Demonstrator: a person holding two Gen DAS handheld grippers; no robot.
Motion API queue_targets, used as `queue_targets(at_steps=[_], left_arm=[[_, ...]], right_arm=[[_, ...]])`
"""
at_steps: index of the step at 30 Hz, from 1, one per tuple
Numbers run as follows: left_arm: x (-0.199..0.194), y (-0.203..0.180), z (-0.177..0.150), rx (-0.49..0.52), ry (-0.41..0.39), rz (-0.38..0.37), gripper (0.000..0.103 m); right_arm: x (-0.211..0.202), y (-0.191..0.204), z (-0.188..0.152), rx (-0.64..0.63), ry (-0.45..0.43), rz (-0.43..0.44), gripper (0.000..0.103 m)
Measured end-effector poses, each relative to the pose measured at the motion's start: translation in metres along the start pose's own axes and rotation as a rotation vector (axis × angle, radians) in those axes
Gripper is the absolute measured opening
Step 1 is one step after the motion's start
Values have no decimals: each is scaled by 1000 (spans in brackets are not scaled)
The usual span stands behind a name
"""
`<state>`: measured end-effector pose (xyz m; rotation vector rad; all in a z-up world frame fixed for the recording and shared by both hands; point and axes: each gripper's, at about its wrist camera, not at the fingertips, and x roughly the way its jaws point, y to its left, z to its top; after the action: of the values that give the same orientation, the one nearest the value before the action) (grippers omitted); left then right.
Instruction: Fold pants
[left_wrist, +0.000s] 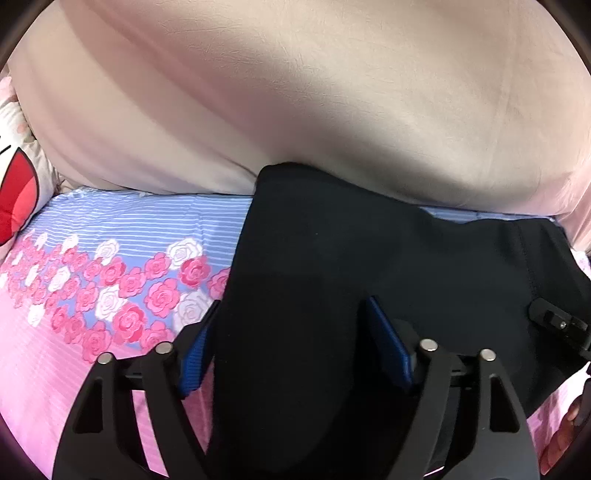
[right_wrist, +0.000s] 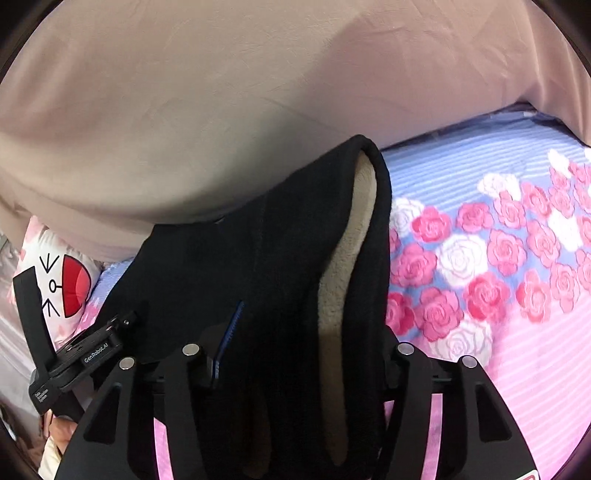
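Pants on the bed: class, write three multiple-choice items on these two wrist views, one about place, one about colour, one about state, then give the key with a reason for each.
1. Where do the pants lie?
A. On a wooden floor
B. On the rose-print bedsheet
C. In a basket

2. What colour is the pants' lining?
A. Beige
B. Green
C. Red

3. How does the left gripper stand?
A. Shut tight with nothing in it
B. Out of view
C. Open, with cloth between its fingers

Key:
1 B, the sheet shows on both sides of the cloth.
2 A, pale fleece shows where the black edge curls over.
3 C, the blue pads stand well apart with the pants between them.
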<state>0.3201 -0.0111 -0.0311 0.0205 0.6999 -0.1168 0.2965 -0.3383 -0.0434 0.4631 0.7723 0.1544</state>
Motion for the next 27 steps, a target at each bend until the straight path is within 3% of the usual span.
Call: queue_targets(at_steps=[2, 3, 6, 8, 10, 12, 15, 18, 19, 22, 25, 27], left_arm=[[0, 6, -1, 27, -10, 23, 79], [-6, -1, -1, 40, -15, 47, 87], [-7, 1, -1, 65, -27, 75, 87], [-10, 1, -2, 73, -27, 84, 87], [-15, 3, -2, 70, -27, 91, 87], [-12, 4, -2, 66, -14, 92, 87], [-12, 4, -3, 45, 10, 100, 87], [-18, 4, -3, 31, 25, 97, 87], [-21, 3, -3, 28, 25, 98, 87], [-25, 1, -4, 31, 37, 96, 87], [-26, -2, -4, 33, 38, 91, 87], [-23, -4, -5, 31, 51, 94, 87]], right_arm=[[-3, -1, -2, 15, 3, -1, 63], [-5, -2, -4, 17, 3, -11, 68], [-16, -13, -6, 30, -19, -42, 68], [-40, -15, -8, 26, -120, -118, 68], [-64, -11, -9, 14, -206, -136, 68], [-82, -6, -9, -1, -246, -106, 56], [-75, 12, -10, -122, -180, -117, 37], [-50, 10, -15, -206, -91, -251, 30], [-41, 2, -15, -185, -57, -266, 30], [-52, -1, -17, -140, -73, -239, 25], [-64, 16, -18, -200, -96, -246, 24], [-49, 19, -19, -253, -57, -316, 24]])
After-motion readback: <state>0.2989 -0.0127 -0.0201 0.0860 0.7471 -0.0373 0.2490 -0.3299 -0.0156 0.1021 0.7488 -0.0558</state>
